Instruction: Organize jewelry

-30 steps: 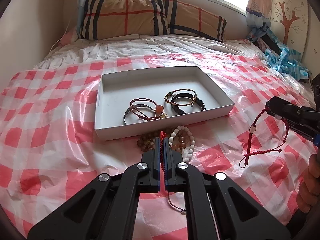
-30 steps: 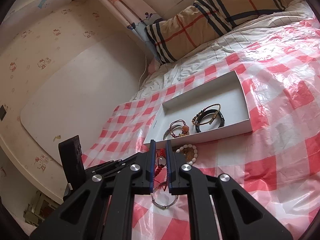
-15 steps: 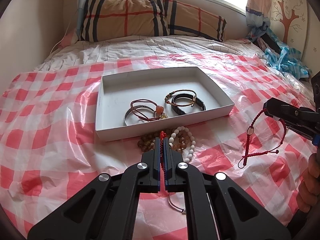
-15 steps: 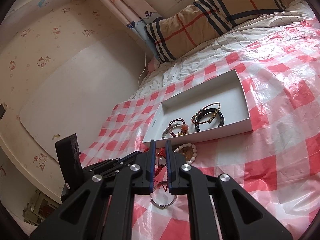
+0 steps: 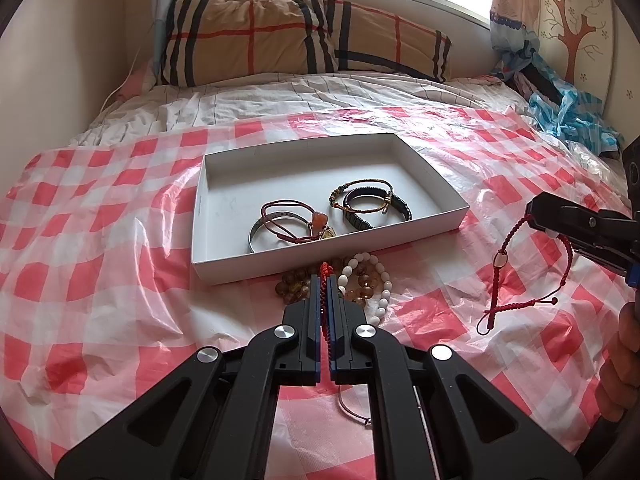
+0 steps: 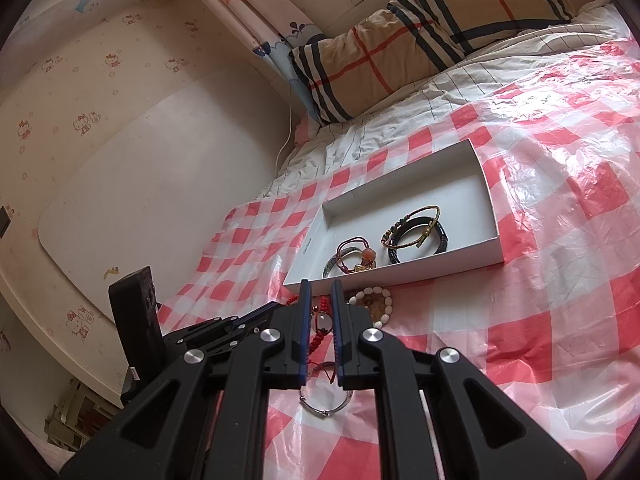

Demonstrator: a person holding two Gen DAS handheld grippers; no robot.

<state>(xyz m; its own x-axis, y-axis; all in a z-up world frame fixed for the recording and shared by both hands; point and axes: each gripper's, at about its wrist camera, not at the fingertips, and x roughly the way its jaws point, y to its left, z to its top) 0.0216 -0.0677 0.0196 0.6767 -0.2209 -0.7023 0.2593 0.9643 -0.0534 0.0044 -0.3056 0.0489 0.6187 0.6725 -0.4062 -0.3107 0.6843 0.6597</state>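
Note:
A white open box (image 5: 440,196) lies on the red-checked plastic cloth, with a silver bangle and maroon cord (image 5: 288,224) and dark and gold bracelets (image 5: 372,204) inside. White beads (image 5: 384,280) and amber beads (image 5: 292,284) lie against its near wall. My left gripper (image 5: 324,278) is shut on a thin red cord (image 5: 326,270) just above those beads. At the right, my right gripper (image 5: 530,216) is shut on a red cord bracelet (image 5: 493,309) that hangs free above the cloth. The right wrist view shows that bracelet (image 6: 318,334) and its pale bead between the right gripper's (image 6: 319,286) fingers.
A thin silver bangle (image 6: 324,408) lies on the cloth under both grippers. Striped pillows (image 5: 280,40) line the head of the bed below a window. Blue plastic (image 5: 568,116) is bunched at the far right. A wall runs along the left side. A hand (image 5: 620,360) shows at the right edge.

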